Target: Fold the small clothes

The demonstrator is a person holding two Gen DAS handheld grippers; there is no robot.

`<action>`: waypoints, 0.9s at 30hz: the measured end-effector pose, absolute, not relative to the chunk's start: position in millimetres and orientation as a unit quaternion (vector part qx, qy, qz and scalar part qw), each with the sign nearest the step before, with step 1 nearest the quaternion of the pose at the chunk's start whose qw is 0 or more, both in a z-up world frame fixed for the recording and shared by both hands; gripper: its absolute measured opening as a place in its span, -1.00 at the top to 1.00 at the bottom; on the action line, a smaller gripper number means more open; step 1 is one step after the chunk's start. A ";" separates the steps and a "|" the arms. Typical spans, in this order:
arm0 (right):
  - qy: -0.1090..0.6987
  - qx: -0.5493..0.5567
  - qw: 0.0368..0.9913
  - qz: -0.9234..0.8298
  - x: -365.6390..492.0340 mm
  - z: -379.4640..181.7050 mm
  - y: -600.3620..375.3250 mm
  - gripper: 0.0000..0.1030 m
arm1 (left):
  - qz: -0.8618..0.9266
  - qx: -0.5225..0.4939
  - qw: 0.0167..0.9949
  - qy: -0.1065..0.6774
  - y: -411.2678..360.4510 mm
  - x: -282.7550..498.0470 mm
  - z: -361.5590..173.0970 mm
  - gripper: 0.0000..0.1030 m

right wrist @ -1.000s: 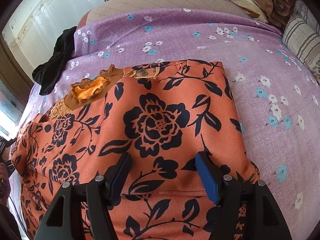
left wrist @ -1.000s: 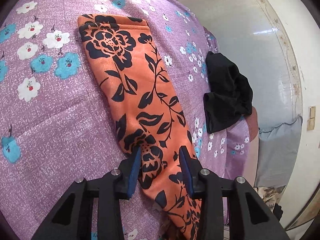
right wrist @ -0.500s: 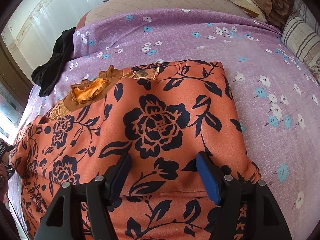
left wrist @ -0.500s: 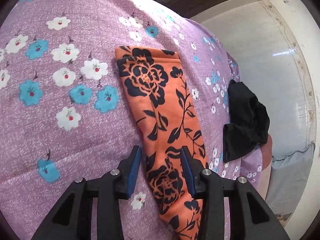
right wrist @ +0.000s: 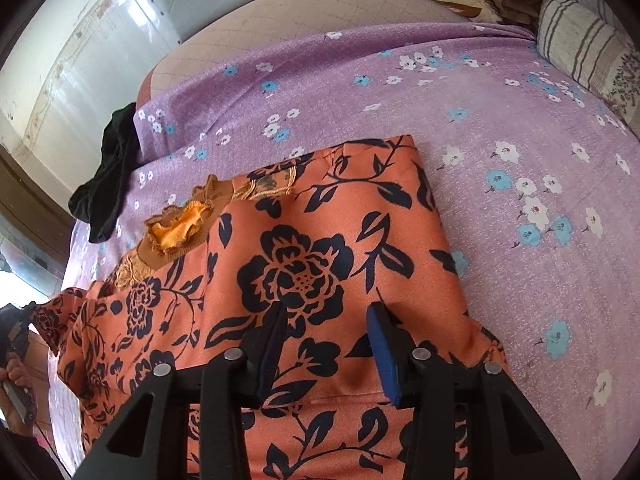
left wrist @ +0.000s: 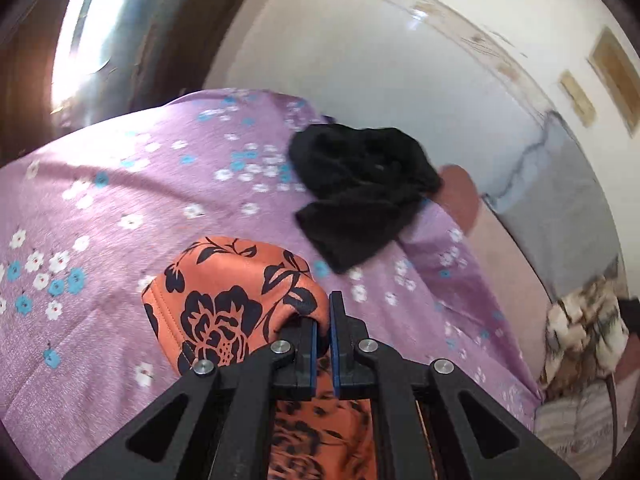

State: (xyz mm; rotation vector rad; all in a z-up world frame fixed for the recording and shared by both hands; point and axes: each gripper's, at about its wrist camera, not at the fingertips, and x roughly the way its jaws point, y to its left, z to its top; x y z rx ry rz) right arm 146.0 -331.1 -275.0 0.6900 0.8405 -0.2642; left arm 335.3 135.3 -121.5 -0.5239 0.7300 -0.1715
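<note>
1. Now the orange garment point(right wrist: 320, 248) with black flowers lies on the purple bedsheet point(right wrist: 500, 128), its long axis running from the right gripper point(right wrist: 326, 344) off to the left, collar end point(right wrist: 180, 228) toward the black cloth point(right wrist: 108, 184).
2. No brand, label or writing can be read.
3. Left gripper point(left wrist: 324, 320): jaws closed, pinching the garment's lifted end point(left wrist: 224, 292).
4. Right gripper: jaws have just been narrowing, half open over the fabric; whether the pads press it I cannot tell.

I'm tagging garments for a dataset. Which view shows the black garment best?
The left wrist view: the black garment lies whole and unobstructed on the purple bedsheet. The right wrist view shows only part of it at the sheet's far edge.
</note>
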 end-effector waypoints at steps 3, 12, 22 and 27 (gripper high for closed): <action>0.380 0.334 0.853 -0.132 140.5 -264.7 -338.3 0.15 | -0.167 -0.213 0.899 0.346 68.5 311.0 -89.8 0.91; 0.327 0.383 0.852 -0.144 116.5 -248.1 -367.7 0.14 | -0.397 0.006 0.838 0.373 -119.7 210.9 -80.9 0.04; 0.298 0.431 0.843 -0.120 104.6 -239.7 -378.6 -0.17 | -0.224 -0.125 0.879 0.403 -11.2 270.5 -111.7 -0.57; 0.308 0.339 0.886 -0.068 127.6 -215.4 -334.1 -0.17 | -0.052 -0.081 0.862 0.497 30.7 304.4 -190.1 -0.56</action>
